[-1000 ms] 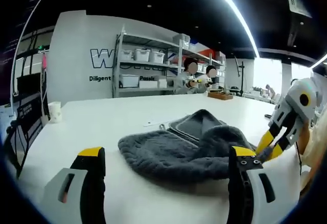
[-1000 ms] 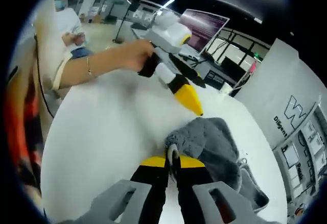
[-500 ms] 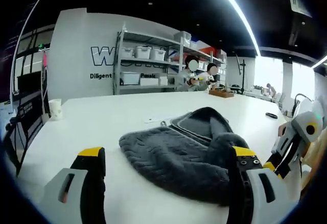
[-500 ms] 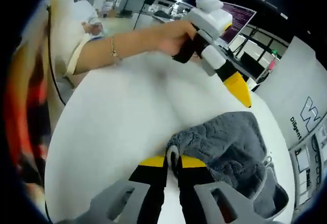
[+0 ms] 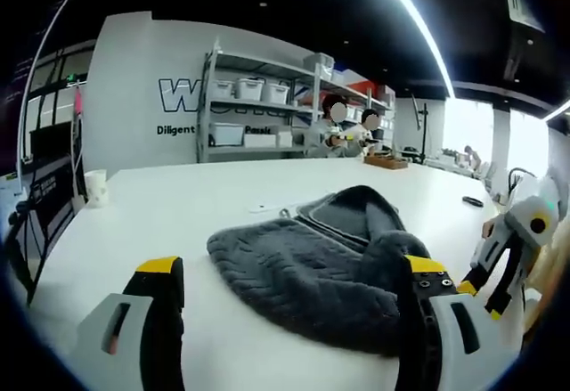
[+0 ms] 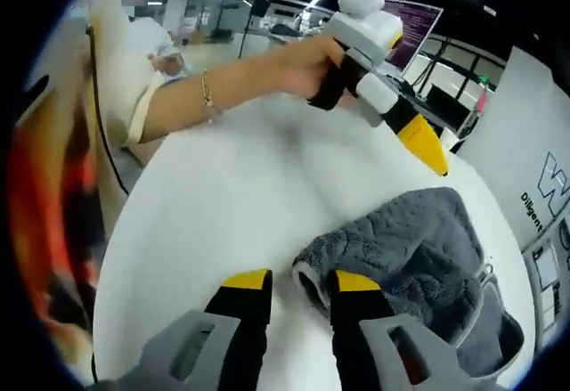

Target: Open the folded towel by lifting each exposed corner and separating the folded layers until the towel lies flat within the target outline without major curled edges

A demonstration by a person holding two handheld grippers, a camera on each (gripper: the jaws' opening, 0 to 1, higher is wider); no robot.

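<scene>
Released: the right gripper (image 6: 298, 286) has spread its jaws, and the towel (image 6: 419, 253) corner it pinched half a second ago sits loose between the tips. Right gripper view adds the person's hand (image 6: 307, 63) carrying the left gripper (image 6: 426, 146); its jaws look wide in its own view. One grey, ribbed towel (image 5: 312, 262), rumpled on the table (image 5: 178, 204), just ahead of both grippers. Two people, probably seated, by the shelves (image 5: 258, 110).

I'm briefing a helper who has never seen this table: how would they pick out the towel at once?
Start at the big white table before the wall with shelves. The towel is the dark grey plush heap lying on it, bunched and still folded, with a flatter bordered layer showing behind. The only other item nearby, a small white cup at the table's edge, is pale and rigid.
</scene>
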